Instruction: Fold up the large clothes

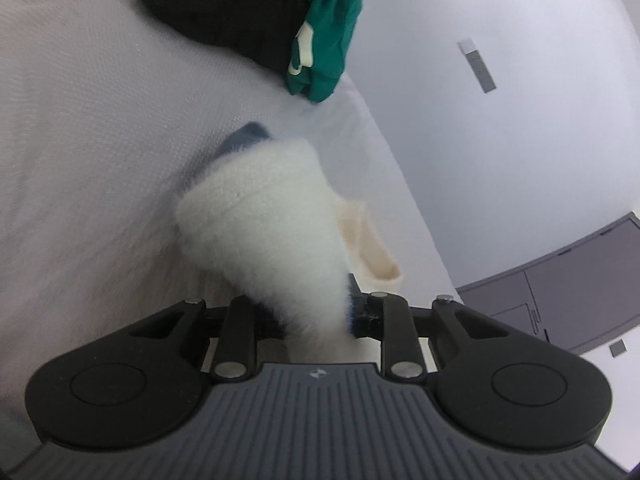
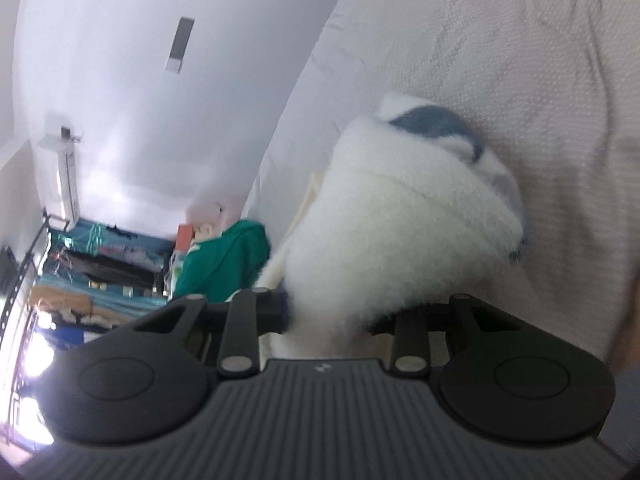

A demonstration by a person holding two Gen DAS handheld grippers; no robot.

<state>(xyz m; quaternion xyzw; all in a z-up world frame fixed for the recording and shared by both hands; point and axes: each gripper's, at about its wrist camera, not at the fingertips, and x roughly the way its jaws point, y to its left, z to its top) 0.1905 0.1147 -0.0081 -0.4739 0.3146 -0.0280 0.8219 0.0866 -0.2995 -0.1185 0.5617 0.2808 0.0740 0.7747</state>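
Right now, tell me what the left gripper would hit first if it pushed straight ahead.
The left gripper is shut on the fluffy white garment, which fills its path; beyond that, probably the pale bedsheet, though depth is unclear.

place: home bedroom | bed with pale textured cover | clothes pile on bed | wall air conditioner | rack of hanging clothes | grey cabinet
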